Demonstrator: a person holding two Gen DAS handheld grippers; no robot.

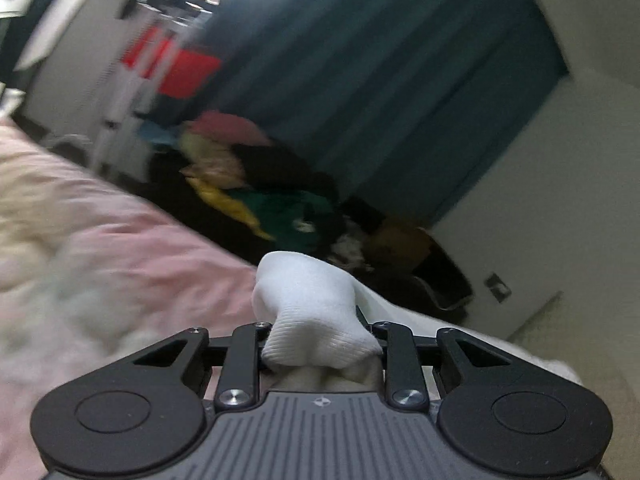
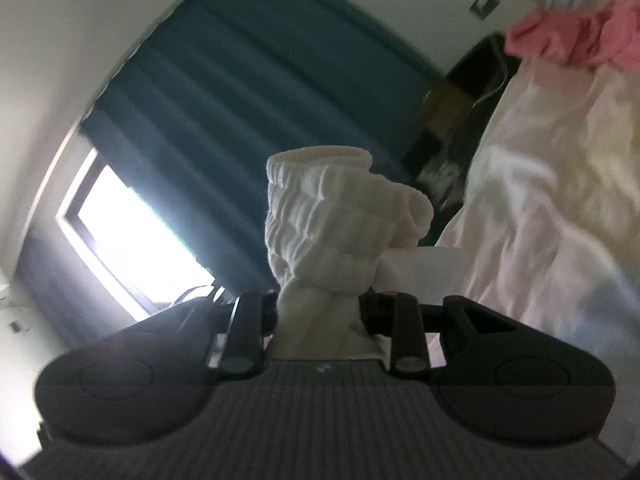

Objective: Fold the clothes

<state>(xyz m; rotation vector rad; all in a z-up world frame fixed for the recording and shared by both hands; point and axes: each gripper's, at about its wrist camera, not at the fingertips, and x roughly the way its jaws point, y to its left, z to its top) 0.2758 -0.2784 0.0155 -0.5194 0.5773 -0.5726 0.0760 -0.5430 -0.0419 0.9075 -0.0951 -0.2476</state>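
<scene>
Both tongs are clamped on white sock fabric: left tongs (image 1: 320, 350) on the sock (image 1: 308, 304), right tongs (image 2: 318, 320) on its bunched cuff (image 2: 320, 220). The bed (image 1: 120, 248) lies below-left of the left tongs; whether one sock spans both cannot be told

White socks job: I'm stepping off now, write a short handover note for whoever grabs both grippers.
Left gripper: shut on a smooth white cotton sock.
Right gripper: shut on a bunched, ribbed white sock.
Both are lifted off the rumpled pink bedspread.
Mixed unfolded clothes pile waits by the teal curtain.
Done: socks picked up.
Left: pair or fold them, set them down, then the pile.
</scene>
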